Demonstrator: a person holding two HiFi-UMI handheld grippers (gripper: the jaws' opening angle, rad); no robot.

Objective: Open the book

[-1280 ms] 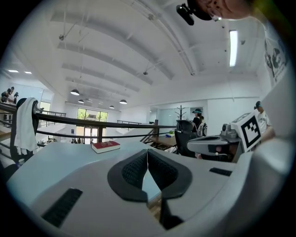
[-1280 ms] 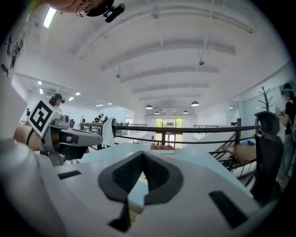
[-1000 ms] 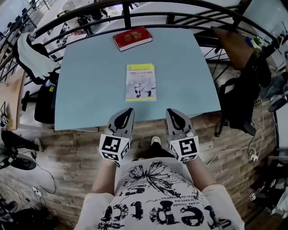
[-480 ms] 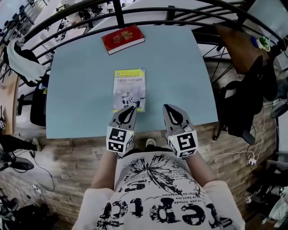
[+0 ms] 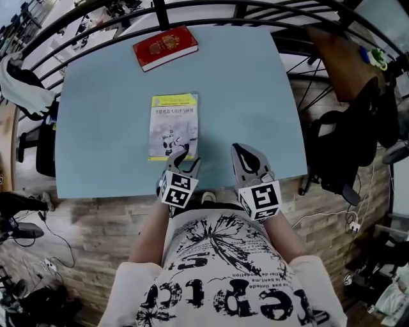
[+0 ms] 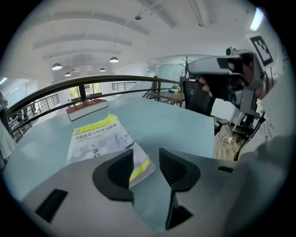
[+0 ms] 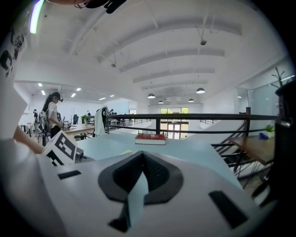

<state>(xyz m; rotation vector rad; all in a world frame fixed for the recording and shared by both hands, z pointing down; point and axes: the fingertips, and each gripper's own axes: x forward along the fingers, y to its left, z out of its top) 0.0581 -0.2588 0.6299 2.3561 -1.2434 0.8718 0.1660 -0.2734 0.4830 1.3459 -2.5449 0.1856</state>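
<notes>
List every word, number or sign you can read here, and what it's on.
Nothing can be quoted with certainty.
Cover of yellow-and-white book: a Chinese title line, too small to read.
Cover of red book: gold emblem only, no legible words.
Front of shirt: large black lettering, warped and cut off, unreadable.
Cubes on left gripper and right gripper: black-and-white square markers, no words.

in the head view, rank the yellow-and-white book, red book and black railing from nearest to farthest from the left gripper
1. Yellow-and-white book, just ahead of the left gripper, whose jaws have just been opening with the book's near corner in the gap, unpinched.
2. Red book, at the far edge of the table.
3. Black railing, beyond the table.
</notes>
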